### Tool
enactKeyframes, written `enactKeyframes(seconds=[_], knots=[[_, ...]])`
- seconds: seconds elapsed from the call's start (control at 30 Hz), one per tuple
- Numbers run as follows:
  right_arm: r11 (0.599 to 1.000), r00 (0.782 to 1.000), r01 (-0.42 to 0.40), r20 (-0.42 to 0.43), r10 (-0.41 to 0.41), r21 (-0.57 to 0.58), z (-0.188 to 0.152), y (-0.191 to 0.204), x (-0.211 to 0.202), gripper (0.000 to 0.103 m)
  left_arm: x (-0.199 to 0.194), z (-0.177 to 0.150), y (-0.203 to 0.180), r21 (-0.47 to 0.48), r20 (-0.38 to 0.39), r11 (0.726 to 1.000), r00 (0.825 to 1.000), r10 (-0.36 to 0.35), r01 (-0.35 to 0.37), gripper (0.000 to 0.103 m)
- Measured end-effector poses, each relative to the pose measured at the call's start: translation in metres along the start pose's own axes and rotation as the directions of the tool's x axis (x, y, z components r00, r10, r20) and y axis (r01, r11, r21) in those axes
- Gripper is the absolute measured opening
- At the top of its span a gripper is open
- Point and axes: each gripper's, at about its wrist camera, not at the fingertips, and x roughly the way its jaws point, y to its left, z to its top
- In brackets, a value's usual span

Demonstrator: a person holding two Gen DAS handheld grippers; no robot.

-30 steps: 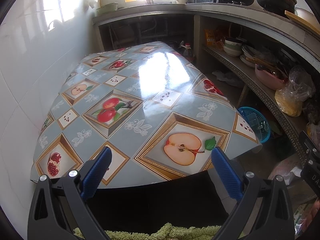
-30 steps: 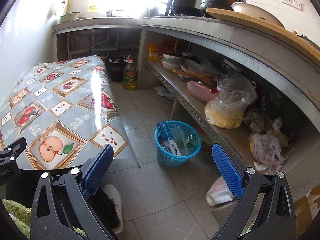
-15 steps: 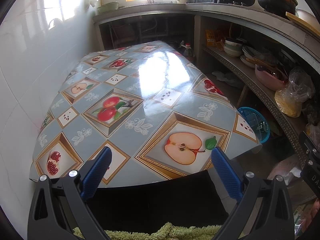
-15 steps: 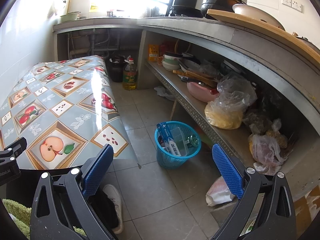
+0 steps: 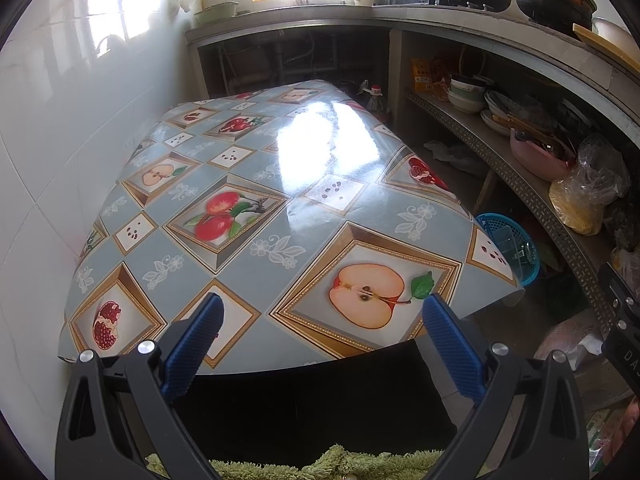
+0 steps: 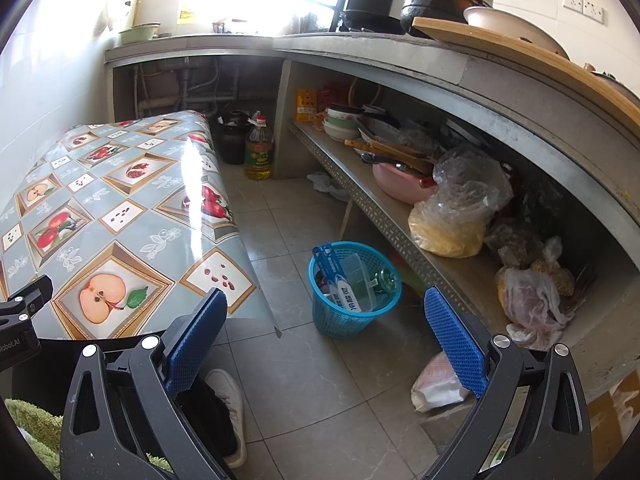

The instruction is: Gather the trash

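Observation:
A blue plastic basket (image 6: 354, 288) stands on the tiled floor beside the table and holds a blue-and-white packet, a clear plastic box and a green bottle. It also shows in the left wrist view (image 5: 510, 248) past the table's right edge. My left gripper (image 5: 320, 324) is open and empty, held over the near edge of the table with the fruit-print cloth (image 5: 280, 200). My right gripper (image 6: 326, 324) is open and empty, held above the floor in front of the basket.
A low metal shelf (image 6: 400, 236) on the right carries bowls, a pink basin and plastic bags. An oil bottle (image 6: 259, 150) and a dark jar stand at the far end. A white bag (image 6: 438, 384) lies on the floor. A shoe (image 6: 228, 404) is near.

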Motion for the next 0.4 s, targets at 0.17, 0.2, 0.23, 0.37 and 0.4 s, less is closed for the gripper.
enactKeyframes(seconds=[0.17,0.2,0.23,0.37,0.4], knots=[[1.000,1.000,0.001,0.004,-0.001,-0.001,0.0001,-0.0003,0.0000,0.095,0.0000,0.0003,0.0000,-0.004,-0.001,1.000,1.000,-0.001,0.001,0.097],[1.000,1.000,0.001,0.004,-0.001,0.000,0.0003,-0.0007,-0.0014,0.095,0.0000,0.0003,0.0002,-0.004,-0.001,1.000,1.000,-0.001,0.001,0.097],[1.000,1.000,0.000,0.004,0.000,0.000,0.0003,-0.0009,-0.0013,0.095,0.0000,0.0004,0.0002,-0.005,-0.001,1.000,1.000,-0.002,0.002,0.097],[1.000,1.000,0.001,0.005,-0.001,-0.002,0.0004,-0.0009,-0.0014,0.095,0.0001,0.0007,0.0007,-0.005,-0.001,1.000,1.000,-0.001,0.001,0.097],[1.000,1.000,0.001,0.005,-0.001,-0.002,0.0005,-0.0011,-0.0016,0.095,-0.0005,-0.0001,-0.0009,-0.006,-0.001,1.000,1.000,-0.001,0.001,0.097]])
